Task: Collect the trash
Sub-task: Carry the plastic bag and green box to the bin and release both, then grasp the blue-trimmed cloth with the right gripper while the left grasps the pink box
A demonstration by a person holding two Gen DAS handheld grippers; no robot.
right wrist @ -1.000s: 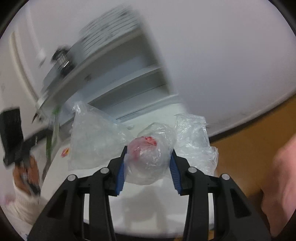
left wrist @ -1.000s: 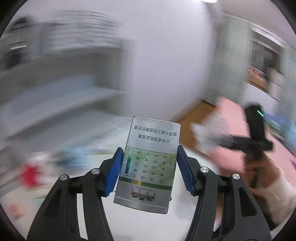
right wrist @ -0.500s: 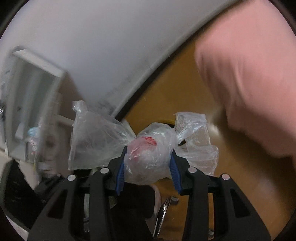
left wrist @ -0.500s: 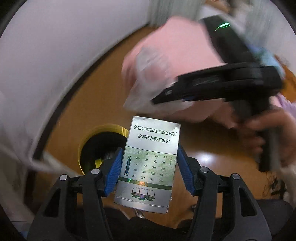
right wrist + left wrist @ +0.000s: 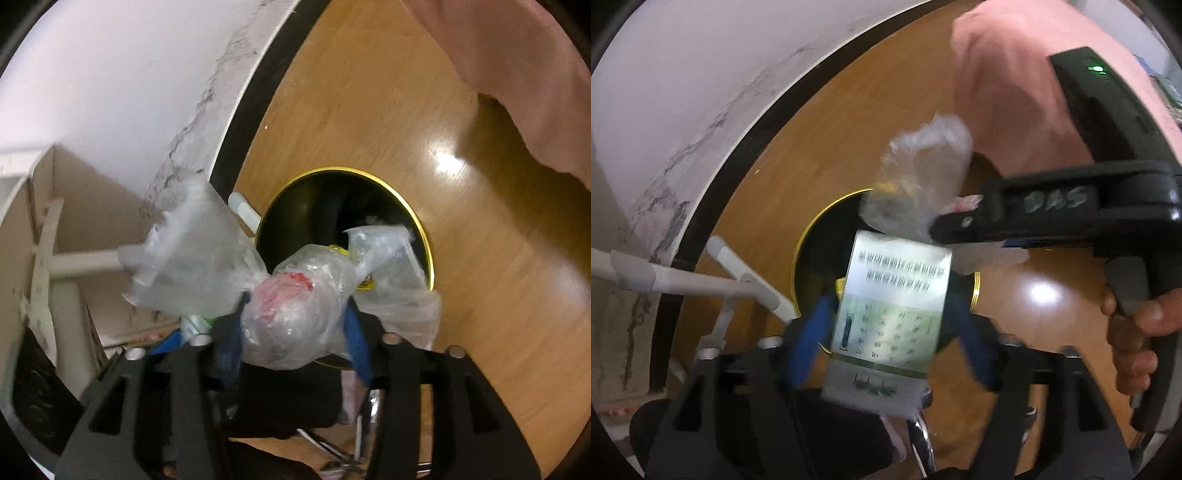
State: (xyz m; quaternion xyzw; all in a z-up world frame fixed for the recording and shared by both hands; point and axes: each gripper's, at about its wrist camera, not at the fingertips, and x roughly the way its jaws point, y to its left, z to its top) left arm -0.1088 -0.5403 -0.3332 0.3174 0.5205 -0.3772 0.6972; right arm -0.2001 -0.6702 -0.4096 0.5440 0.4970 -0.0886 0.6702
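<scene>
Both grippers have swung from the tabletop to above the bin (image 5: 413, 218): the left gripper (image 5: 892, 332) now spreads off the pack (image 5: 890, 314), the right gripper (image 5: 293, 328) still pinches the bag (image 5: 291, 317), so dropping begins.

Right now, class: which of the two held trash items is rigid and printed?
The box between the left gripper's fingers; the right gripper clamps a crumpled clear plastic bag.
</scene>
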